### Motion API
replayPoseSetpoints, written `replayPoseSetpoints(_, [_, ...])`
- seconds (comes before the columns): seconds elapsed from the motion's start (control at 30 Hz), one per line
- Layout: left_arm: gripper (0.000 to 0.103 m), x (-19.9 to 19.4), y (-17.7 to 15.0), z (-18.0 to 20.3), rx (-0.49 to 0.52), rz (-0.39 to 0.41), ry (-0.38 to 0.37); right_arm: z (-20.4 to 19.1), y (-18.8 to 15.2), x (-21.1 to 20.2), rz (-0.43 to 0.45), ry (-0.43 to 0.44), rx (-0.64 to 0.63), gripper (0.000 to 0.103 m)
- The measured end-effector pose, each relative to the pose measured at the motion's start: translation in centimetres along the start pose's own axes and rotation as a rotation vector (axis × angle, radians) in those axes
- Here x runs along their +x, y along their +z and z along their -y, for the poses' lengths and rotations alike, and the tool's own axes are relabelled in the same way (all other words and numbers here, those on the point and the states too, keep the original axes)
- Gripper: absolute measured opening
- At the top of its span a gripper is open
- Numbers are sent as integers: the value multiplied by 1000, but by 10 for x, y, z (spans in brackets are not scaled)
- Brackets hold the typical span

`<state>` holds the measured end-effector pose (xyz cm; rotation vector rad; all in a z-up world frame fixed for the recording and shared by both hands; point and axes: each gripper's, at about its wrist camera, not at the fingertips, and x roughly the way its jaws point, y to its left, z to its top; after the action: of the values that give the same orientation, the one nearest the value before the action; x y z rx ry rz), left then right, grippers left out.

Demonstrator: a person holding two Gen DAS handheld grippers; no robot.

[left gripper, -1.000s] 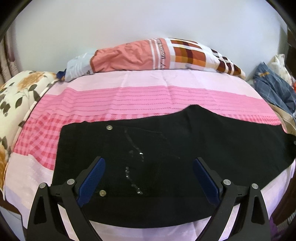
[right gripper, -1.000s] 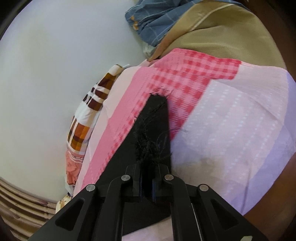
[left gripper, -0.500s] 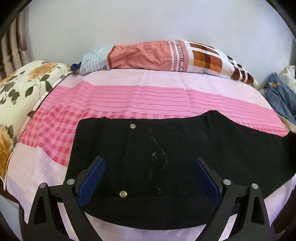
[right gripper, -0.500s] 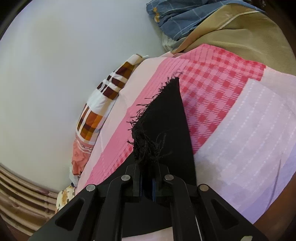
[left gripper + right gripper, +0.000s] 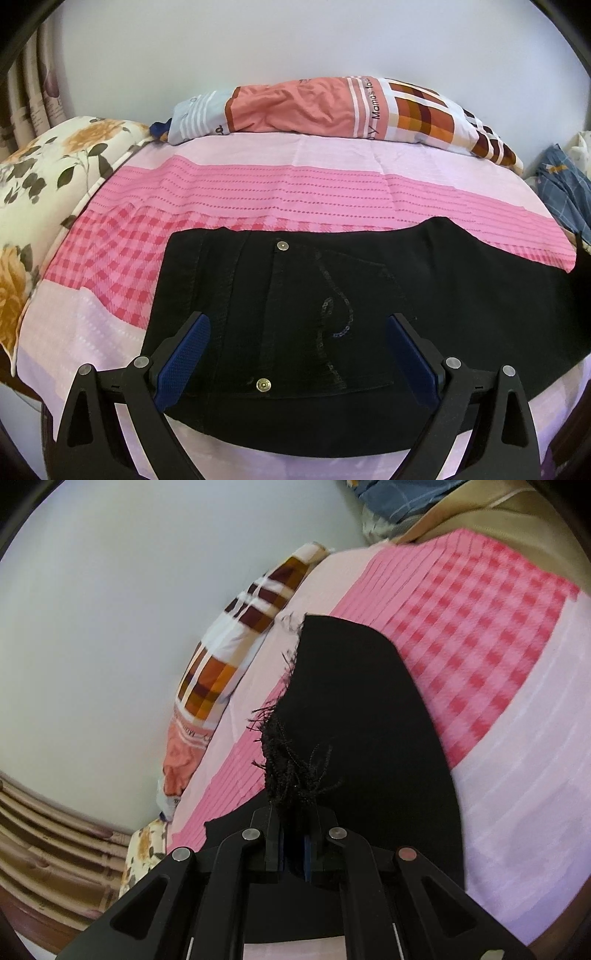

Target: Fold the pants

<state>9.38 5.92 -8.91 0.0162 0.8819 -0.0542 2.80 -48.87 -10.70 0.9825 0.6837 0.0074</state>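
Black pants [image 5: 332,306] lie flat across the pink bed, waist to the left, with metal rivets and a sequin pattern on the back pocket. My left gripper [image 5: 297,354] is open and empty, hovering over the waist and pocket area. My right gripper [image 5: 293,834] is shut on the frayed hem of the pants leg [image 5: 291,775] and holds it lifted above the bed; the leg [image 5: 362,716] hangs back from it in the right wrist view.
A pink striped and checked sheet [image 5: 295,188] covers the bed. A patchwork pillow [image 5: 332,107] lies along the white wall. A floral quilt [image 5: 37,177] is at the left. Blue plaid clothes [image 5: 561,184] lie at the right edge.
My right gripper has lifted the frayed leg hem higher and carried it toward the waist. My left gripper has shifted left and closer over the waist, staying open.
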Motion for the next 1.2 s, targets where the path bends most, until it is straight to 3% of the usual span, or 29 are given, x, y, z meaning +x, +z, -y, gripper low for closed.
replayPoseSetpoints(0.67, [95,6,-3,-2,-7,-19,-5,-40,-32,53,-152,68,-21,6])
replayPoseSetpoints(1.2, [95,5,-4,4,11,-24,-15,-85,-101,109,-362,127,-114,7])
